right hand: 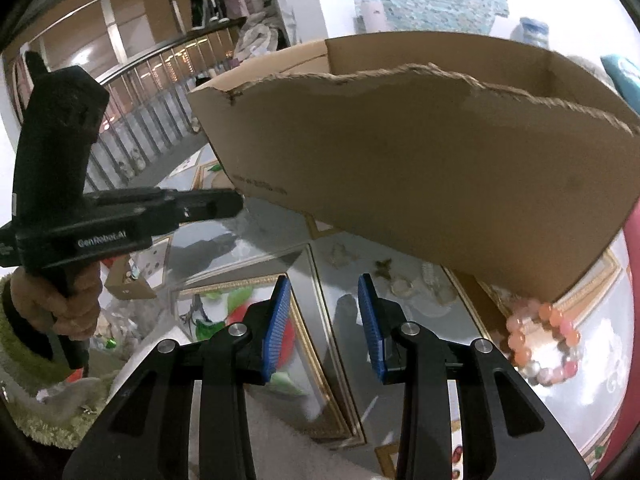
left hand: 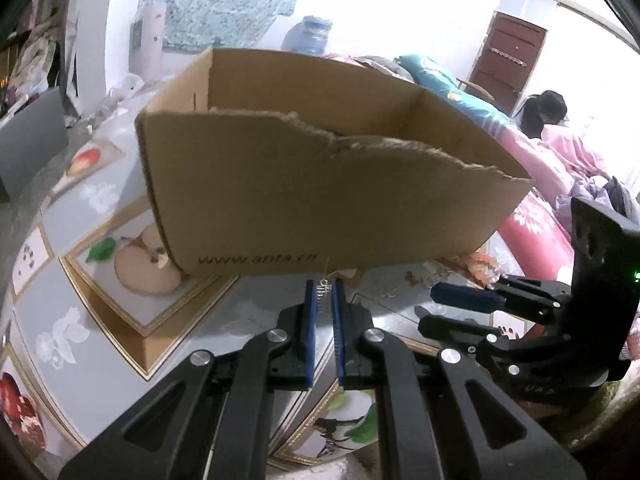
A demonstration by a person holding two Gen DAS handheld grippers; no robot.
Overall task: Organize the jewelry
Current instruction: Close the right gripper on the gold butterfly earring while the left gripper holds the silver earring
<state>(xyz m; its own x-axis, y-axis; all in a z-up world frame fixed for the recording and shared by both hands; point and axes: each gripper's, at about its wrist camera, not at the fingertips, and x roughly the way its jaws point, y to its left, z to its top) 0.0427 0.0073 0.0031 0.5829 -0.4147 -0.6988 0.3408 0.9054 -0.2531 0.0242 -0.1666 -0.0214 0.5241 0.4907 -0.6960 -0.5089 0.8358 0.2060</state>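
Note:
My left gripper (left hand: 325,286) is shut on a small silver jewelry piece (left hand: 322,290), pinched at the tips of the blue pads, with a thin wire sticking up. It hangs just before the front wall of an open cardboard box (left hand: 320,200) with a torn rim. In the right wrist view the same box (right hand: 440,160) fills the upper right, and the left gripper (right hand: 237,205), held by a hand in a green fuzzy sleeve, points at its corner. My right gripper (right hand: 324,304) stands open over the table with nothing between its pads. A pink bead bracelet (right hand: 544,344) lies by the box's right corner.
Several small pale jewelry pieces (right hand: 404,284) lie on the glass table (right hand: 328,360) in front of the box. The right gripper (left hand: 428,307) shows at the right of the left wrist view. A person (left hand: 548,116) sits on a bed in the background.

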